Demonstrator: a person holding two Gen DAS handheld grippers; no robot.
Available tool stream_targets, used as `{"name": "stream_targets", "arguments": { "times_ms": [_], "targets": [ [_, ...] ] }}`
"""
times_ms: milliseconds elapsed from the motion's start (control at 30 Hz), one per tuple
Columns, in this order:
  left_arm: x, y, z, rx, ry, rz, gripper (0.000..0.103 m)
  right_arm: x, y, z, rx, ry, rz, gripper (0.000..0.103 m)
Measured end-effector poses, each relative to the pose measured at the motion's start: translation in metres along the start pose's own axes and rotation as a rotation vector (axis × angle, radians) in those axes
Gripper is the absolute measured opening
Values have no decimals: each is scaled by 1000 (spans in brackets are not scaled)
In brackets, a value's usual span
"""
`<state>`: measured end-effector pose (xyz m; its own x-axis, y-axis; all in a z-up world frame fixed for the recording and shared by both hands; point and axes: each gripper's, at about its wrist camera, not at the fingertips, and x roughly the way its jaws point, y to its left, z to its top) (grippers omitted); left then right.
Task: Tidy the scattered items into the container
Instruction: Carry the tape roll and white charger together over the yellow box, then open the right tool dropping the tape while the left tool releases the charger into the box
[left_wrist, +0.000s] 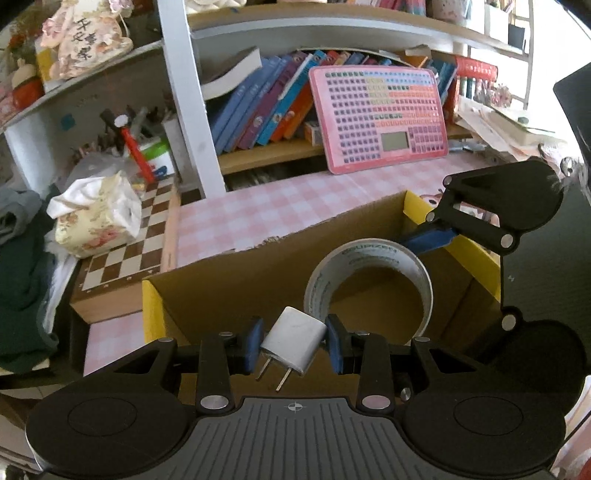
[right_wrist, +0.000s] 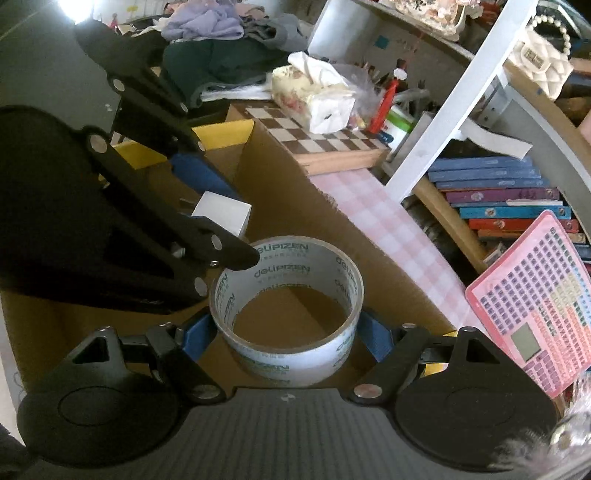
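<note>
My left gripper (left_wrist: 294, 341) is shut on a white plug charger (left_wrist: 293, 341), prongs pointing back toward the camera, held over the open cardboard box (left_wrist: 221, 280). My right gripper (right_wrist: 286, 338) is shut on a roll of clear tape (right_wrist: 288, 306) with green lettering, also held over the box (right_wrist: 306, 206). The tape roll (left_wrist: 369, 284) shows in the left wrist view just beyond the charger, with the right gripper (left_wrist: 430, 236) behind it. The charger (right_wrist: 221, 216) and left gripper (right_wrist: 207, 210) show in the right wrist view, close above the tape.
The box sits on a pink checked tabletop (left_wrist: 258, 214). A chessboard (left_wrist: 125, 254) carries a floral tissue box (left_wrist: 94, 218) at the left. A pink keyboard toy (left_wrist: 380, 118) leans on a bookshelf of books (left_wrist: 266, 99). Clothes (right_wrist: 221, 55) are piled beyond.
</note>
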<state>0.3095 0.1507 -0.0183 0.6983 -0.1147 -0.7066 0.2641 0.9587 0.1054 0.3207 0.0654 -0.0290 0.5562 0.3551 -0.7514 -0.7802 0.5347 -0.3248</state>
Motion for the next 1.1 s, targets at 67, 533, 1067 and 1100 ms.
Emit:
{"name": "stream_targets", "arguments": {
  "times_ms": [67,533,1067,1100],
  "targets": [
    [3,-2,1,9,10,2,35,3,-2,0,-4,11,9,82],
    [17,-6,5,51,66,5,35,16,-6,3,-55,42,49,82],
    [24,1,3,76,104,27,36,20,3,7,-74,72,83,82],
    [23,0,4,77,99,27,37,21,2,7,-71,73,86,82]
  ]
}}
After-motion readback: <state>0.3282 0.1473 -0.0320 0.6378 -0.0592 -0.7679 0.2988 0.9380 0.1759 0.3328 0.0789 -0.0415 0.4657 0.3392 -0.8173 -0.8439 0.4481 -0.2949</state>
